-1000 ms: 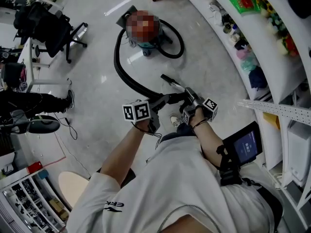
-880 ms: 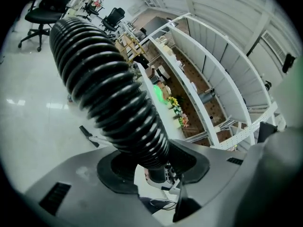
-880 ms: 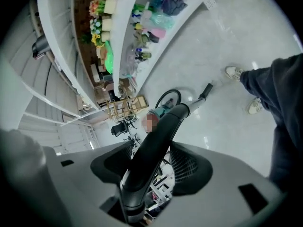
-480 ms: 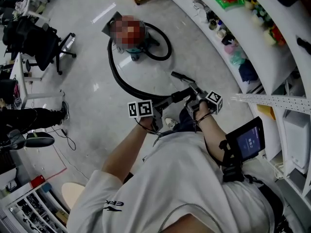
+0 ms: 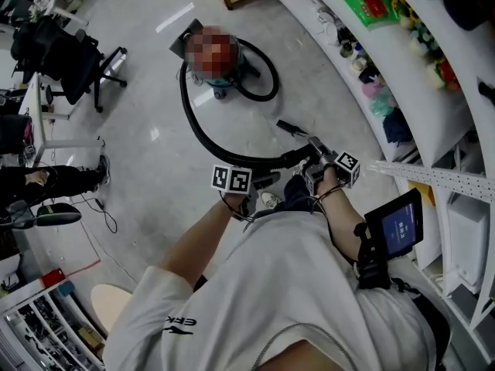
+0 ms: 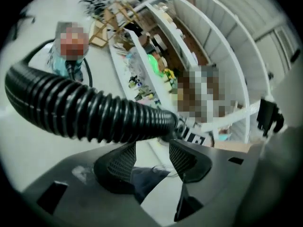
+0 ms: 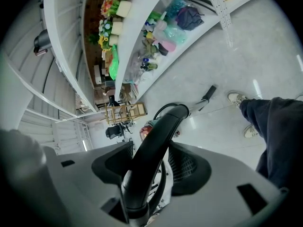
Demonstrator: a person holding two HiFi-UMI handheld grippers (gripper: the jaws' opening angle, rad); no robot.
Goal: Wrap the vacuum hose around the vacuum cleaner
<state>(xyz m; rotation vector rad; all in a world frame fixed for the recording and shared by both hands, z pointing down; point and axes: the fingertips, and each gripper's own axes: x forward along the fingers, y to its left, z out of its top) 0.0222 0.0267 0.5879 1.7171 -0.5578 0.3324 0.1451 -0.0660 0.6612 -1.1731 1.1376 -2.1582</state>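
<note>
Early stage imo: vacuum hose (image 5: 203, 130) lies loose on the floor (image 5: 139, 137), running to the vacuum cleaner (image 5: 232, 74) well away. Right hand-held gripper (image 7: 149, 162) just tightened on the hose handle (image 7: 158, 131). Left hand-held gripper (image 6: 152, 148) just opened wide, w/ the hose only across its tips. Next: regrip, walk the slack over & loop it.

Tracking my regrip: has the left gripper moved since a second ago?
Yes. The left gripper shifted right, toward the shoe; its jaws have just been opening, nothing between them.
</note>
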